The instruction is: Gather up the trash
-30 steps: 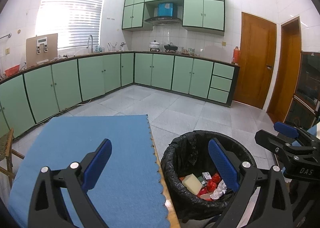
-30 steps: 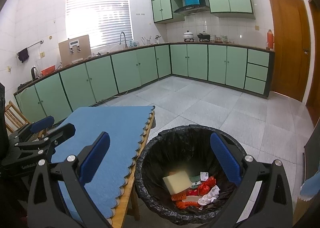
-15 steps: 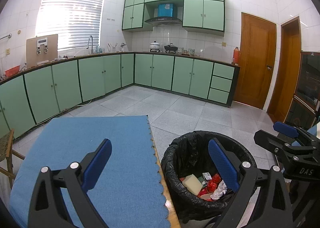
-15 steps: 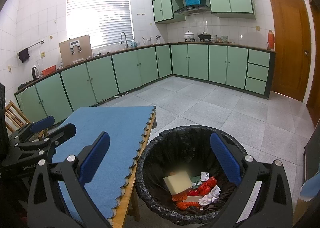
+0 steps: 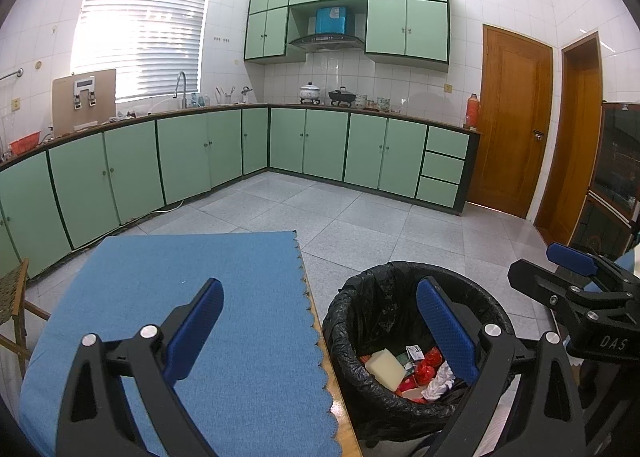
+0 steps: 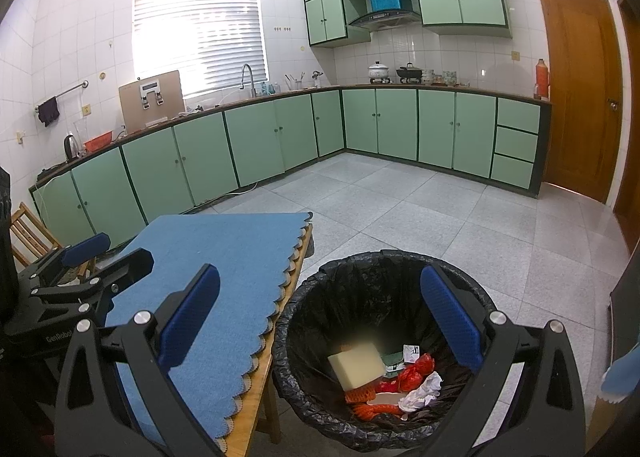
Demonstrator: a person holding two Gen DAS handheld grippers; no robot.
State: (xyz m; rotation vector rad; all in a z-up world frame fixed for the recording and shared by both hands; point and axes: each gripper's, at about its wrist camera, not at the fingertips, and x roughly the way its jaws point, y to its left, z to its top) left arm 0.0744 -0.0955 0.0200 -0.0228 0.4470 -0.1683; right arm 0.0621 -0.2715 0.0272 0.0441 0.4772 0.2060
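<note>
A black-lined trash bin [image 5: 372, 297] [image 6: 360, 277] stands on the floor beside the table's right edge. Inside lie a pale yellow sponge [image 5: 385, 369] [image 6: 358, 364], red wrappers [image 5: 426, 367] [image 6: 416, 371], crumpled white paper [image 6: 422, 391] and a small card. My left gripper [image 5: 320, 321] is open and empty, spanning the table edge and the bin. My right gripper [image 6: 320, 317] is open and empty, held above the bin. Each gripper shows in the other's view, the right one [image 5: 576, 289] and the left one [image 6: 84, 269].
A blue scalloped mat [image 5: 200, 297] [image 6: 224, 257] covers the wooden table [image 6: 256, 397]. Green cabinets [image 5: 320, 145] line the far walls. Wooden doors [image 5: 512, 121] stand at right. A wooden chair [image 6: 28, 229] sits left of the table. Grey tiled floor [image 5: 360, 213] lies beyond.
Both views have shifted very slightly; the bin and table sit a touch lower and nearer. Both grippers stay open and empty.
</note>
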